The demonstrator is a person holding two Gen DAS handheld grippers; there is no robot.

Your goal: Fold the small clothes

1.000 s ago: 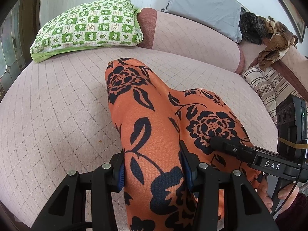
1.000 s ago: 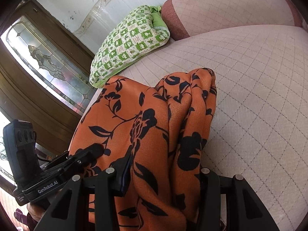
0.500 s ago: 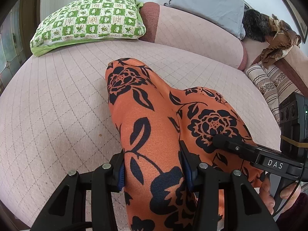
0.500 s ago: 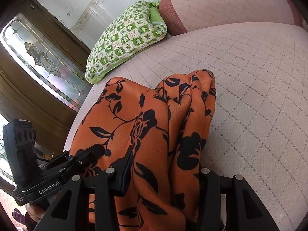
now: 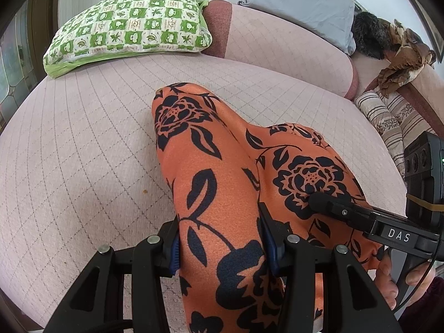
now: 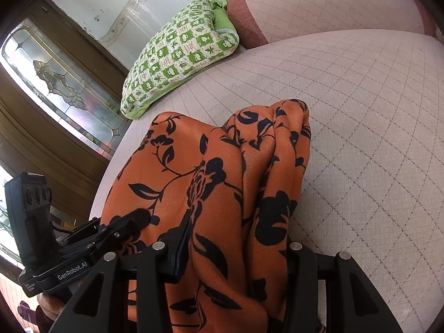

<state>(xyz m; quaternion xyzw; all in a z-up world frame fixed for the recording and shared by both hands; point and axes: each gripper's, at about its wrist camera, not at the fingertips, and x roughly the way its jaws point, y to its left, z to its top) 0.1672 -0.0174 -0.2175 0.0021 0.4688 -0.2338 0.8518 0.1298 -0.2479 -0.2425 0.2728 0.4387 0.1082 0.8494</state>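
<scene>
An orange garment with a black flower print [image 5: 205, 166] lies bunched on the pink quilted bed [image 5: 83, 149]. My left gripper [image 5: 220, 242] is shut on its near edge, cloth filling the gap between the fingers. My right gripper [image 6: 236, 255] is shut on the same garment [image 6: 222, 183], which drapes over and between its fingers. Each gripper shows in the other's view: the right one [image 5: 327, 204] at the right edge, the left one [image 6: 130, 220] at the lower left. The garment's far ends rest on the bed.
A green checked pillow [image 5: 130, 25] lies at the far left of the bed, beside a pink bolster [image 5: 277, 36] and a grey pillow [image 5: 299, 2]. Striped cloth [image 5: 388, 122] lies at the right. A wooden window frame [image 6: 55, 88] stands beyond the bed's left edge.
Both grippers have moved slightly forward and lower with the garment held; the cloth's far ends sit a little lower in view. The grips are unchanged.
</scene>
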